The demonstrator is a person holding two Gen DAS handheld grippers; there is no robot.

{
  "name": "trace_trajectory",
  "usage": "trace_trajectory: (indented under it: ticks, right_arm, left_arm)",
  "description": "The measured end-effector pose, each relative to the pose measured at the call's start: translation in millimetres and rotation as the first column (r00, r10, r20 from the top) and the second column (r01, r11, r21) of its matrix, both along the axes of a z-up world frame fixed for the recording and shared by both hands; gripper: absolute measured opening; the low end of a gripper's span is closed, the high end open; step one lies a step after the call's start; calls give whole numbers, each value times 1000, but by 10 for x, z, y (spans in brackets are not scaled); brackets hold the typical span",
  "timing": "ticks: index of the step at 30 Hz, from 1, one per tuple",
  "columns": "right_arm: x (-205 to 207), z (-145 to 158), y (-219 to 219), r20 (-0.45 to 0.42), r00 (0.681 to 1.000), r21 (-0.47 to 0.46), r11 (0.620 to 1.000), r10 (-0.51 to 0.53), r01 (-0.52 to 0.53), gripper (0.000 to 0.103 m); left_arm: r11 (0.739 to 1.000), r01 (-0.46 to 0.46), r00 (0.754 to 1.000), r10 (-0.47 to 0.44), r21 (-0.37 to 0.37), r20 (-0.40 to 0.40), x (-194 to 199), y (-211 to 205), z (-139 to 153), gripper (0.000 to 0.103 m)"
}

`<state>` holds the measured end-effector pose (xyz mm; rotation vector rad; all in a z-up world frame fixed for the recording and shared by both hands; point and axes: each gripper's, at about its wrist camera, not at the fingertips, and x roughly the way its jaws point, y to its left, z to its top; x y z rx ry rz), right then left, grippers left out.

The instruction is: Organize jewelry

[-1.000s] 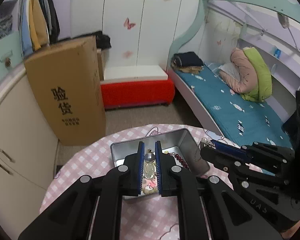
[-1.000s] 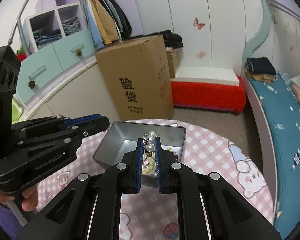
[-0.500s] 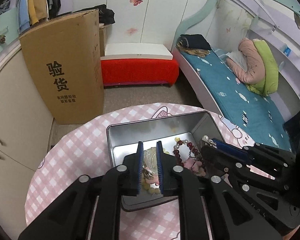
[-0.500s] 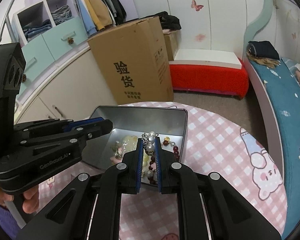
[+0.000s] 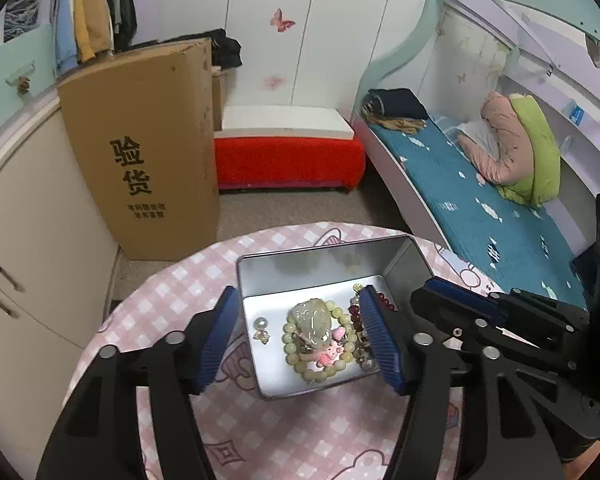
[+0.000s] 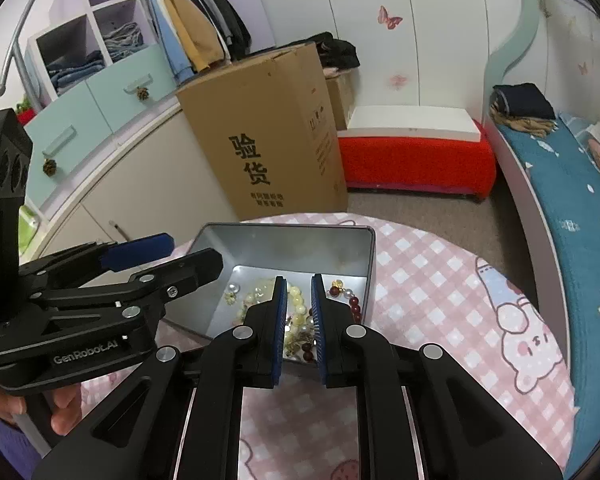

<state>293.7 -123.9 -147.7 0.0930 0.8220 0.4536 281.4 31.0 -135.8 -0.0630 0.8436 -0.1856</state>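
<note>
Left tool (image 5: 300, 336): spread wide, empty; tin (image 5: 324, 268) beneath
Right tool (image 6: 299, 312): slightly parted, gripping nothing
Jewelry: bead bracelet (image 5: 320, 338) and pearl earring (image 5: 261, 326) inside tin
Progress: seemingly near done; table (image 5: 300, 432) bare

We see even, cool indoor light in both views, fairly bright, source not visible. The metal tin (image 5: 324, 268) shows soft glare on its floor and blurry reflections on its inner walls. Shadows are weak: we see a faint one under the left gripper (image 5: 300, 340) on the pink checked tablecloth (image 5: 300, 432). Strong fisheye bending curves the wardrobe (image 6: 420, 20) and bed (image 6: 572, 208), with black vignette at all corners. Centre is sharp; the beads (image 5: 320, 340) read clearly. Edges soften slightly, no motion blur.
</note>
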Motion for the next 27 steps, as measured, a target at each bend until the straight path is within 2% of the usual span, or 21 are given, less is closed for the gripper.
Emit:
trace_trajectory:
  ticks: [3,4,5,6,7,10,11,15,16,17,21,27]
  right_arm:
    - [-110,99,-28,27,1000,-7,1000,-13,14,15]
    - [-157,140,-46,38,999,-9,1000,-22,22,18]
    - [-246,207,-71,63,997,-17,999,-40,41,33]
    - [-337,270,-92,88,994,-21,998,-57,59,53]
    - [-401,318,-112,106,992,-19,997,-66,68,57]
    - [-683,523,-148,170,982,-29,996,-80,86,58]
    - [-820,607,-153,203,975,-35,995,-87,96,63]
    - [-1209,833,-159,266,959,-31,994,-94,106,72]
    - [-1308,872,-162,279,956,-30,994,-95,108,73]
    - [-1423,914,-161,292,951,-32,993,-98,113,74]
    - [-1794,1050,-160,338,935,-23,992,-110,125,80]
    - [-2251,1262,-151,399,910,-10,991,-118,133,80]
  left_arm:
    - [1000,-29,999,28,13,44,-134,49,109,69]
    - [999,-42,997,40,19,61,-178,54,153,76]
    - [998,-54,995,52,27,85,-251,70,205,78]
    - [997,-65,992,61,33,107,-332,86,260,78]
    - [996,-79,990,73,44,124,-404,96,309,78]
    - [991,-110,980,97,72,173,-655,109,438,82]
    - [991,-115,977,100,72,186,-741,111,475,83]
    - [990,-133,964,118,46,237,-1135,131,637,83]
    - [989,-140,960,126,42,252,-1211,138,677,88]
    - [988,-148,952,133,36,276,-1323,140,725,96]
    - [986,-158,921,131,45,367,-1744,75,901,96]
    - [975,-204,875,143,85,462,-2232,-34,1108,96]
